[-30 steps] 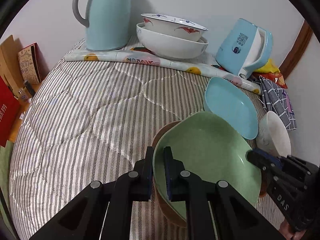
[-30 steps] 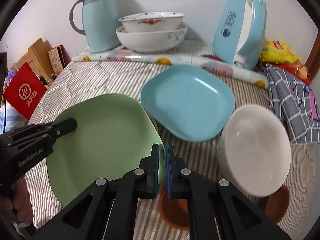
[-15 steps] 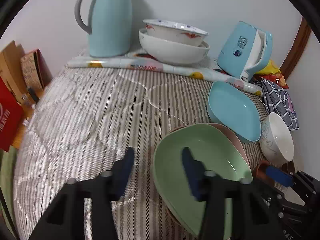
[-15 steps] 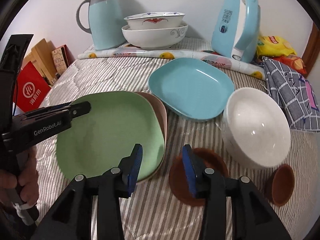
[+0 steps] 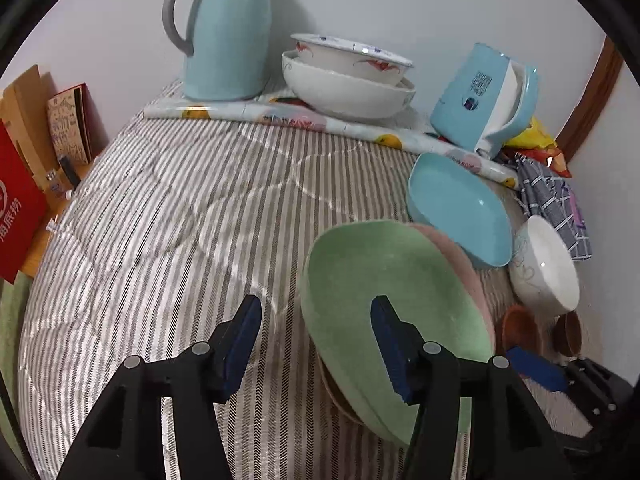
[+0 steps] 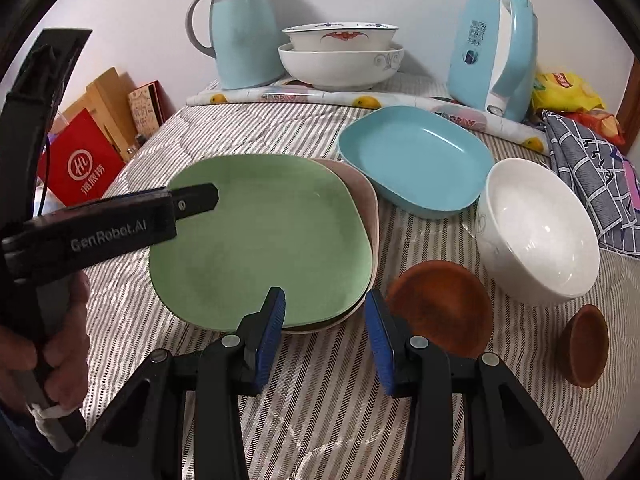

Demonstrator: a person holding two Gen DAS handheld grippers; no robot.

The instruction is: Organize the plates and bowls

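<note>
Striped grey quilt [image 6: 280,128] covers the whole surface, and at its left my left gripper [image 5: 316,320] hangs with its blue-padded fingers spread wide, holding nothing — one finger over bare fabric, the other above the green plate [image 6: 264,236]. That plate lies flat on a pink plate [image 6: 366,204], whose rim shows along its right edge, and the pair sit mid-quilt. My right gripper [image 6: 325,314] is parted too, empty, its fingers either side of the stack's near edge. Just beyond the stack sits the blue dish [image 6: 416,160], close to the pink rim; whether they touch I cannot tell. Right of my fingers lies a brown saucer [image 6: 440,308], then the white bowl [image 6: 536,232] tipped toward me, and a small brown cup [image 6: 586,346] on its side. At the back — two nested bowls [image 6: 340,56] between a blue jug [image 6: 240,28] and a blue kettle [image 6: 496,52].
</note>
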